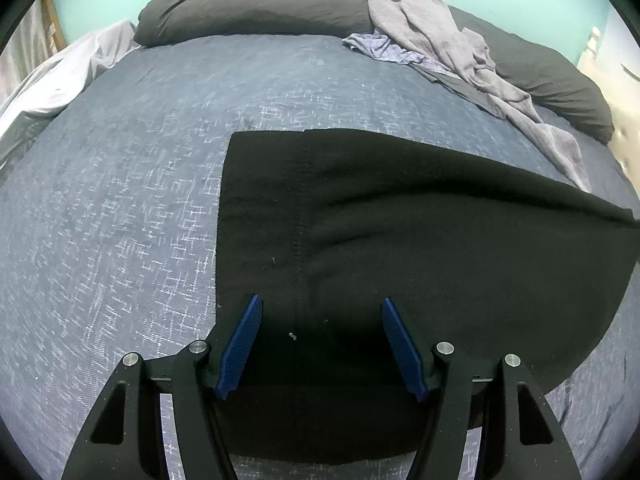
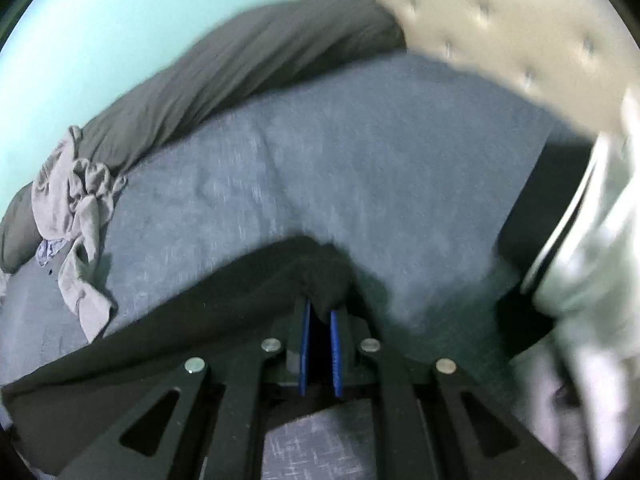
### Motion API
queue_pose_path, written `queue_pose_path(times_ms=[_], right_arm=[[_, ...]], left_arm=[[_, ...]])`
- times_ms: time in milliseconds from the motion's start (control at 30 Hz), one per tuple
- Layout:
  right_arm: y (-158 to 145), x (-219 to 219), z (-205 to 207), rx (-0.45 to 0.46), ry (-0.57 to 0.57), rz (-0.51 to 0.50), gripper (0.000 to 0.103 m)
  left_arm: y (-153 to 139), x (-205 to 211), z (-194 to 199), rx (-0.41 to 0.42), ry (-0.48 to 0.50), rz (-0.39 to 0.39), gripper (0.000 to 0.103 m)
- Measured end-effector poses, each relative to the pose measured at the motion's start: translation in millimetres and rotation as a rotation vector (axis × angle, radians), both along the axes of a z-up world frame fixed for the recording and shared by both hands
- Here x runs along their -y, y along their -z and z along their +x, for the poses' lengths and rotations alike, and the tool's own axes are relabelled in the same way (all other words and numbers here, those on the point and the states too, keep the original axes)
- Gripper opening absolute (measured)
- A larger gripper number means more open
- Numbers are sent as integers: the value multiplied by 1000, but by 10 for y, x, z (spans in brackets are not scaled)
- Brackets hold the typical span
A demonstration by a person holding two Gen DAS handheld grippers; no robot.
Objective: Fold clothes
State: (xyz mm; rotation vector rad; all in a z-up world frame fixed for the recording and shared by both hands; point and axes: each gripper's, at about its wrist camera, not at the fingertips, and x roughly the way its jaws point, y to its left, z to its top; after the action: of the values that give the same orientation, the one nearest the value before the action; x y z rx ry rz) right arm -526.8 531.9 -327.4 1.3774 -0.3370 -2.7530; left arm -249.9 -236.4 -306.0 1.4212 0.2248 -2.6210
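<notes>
On the bed (image 1: pixel 120 200), a black garment (image 1: pixel 400 240) lies spread over the blue-grey cover, long axis running left to right across the left wrist view, one straight edge squared off toward the pillows (image 1: pixel 248 8). Fabric matte, fleece-like, a stitched seam running down toward the left gripper (image 1: pixel 322 308). Left gripper spread wide above the near part, blue pads clear of the cloth. Right gripper (image 2: pixel 320 312) pressed together, pinching a bunched fold of the garment, which peaks at the pads. Grey clothes (image 1: pixel 440 40) heaped by the pillows, apart from the garment
</notes>
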Motion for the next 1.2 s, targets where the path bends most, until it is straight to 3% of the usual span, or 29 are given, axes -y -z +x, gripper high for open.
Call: queue_pose_path(times_ms=[133, 200, 300, 533, 667, 767, 1000, 1200], right_arm=[[179, -33, 54, 25, -1, 3, 17], [176, -83, 86, 22, 6, -9, 36], [122, -142, 152, 8, 17, 14, 47], [-132, -34, 275, -99, 23, 137, 47], [-60, 8, 209, -32, -6, 120, 47], [-139, 71, 309, -92, 0, 111, 47], [-342, 453, 788, -173, -55, -40, 47], [-270, 970, 1299, -128, -165, -173, 47]], left_arm=[[-3, 15, 17, 2, 1, 3, 67], [-4, 21, 15, 1, 1, 1, 67], [3, 9, 15, 0, -5, 3, 67], [-31, -37, 27, -9, -4, 5, 67], [-93, -27, 77, -27, -10, 15, 67], [-131, 9, 136, -45, -27, 38, 67], [-166, 126, 353, -88, -79, 125, 67], [-180, 222, 612, -132, -124, 197, 67]])
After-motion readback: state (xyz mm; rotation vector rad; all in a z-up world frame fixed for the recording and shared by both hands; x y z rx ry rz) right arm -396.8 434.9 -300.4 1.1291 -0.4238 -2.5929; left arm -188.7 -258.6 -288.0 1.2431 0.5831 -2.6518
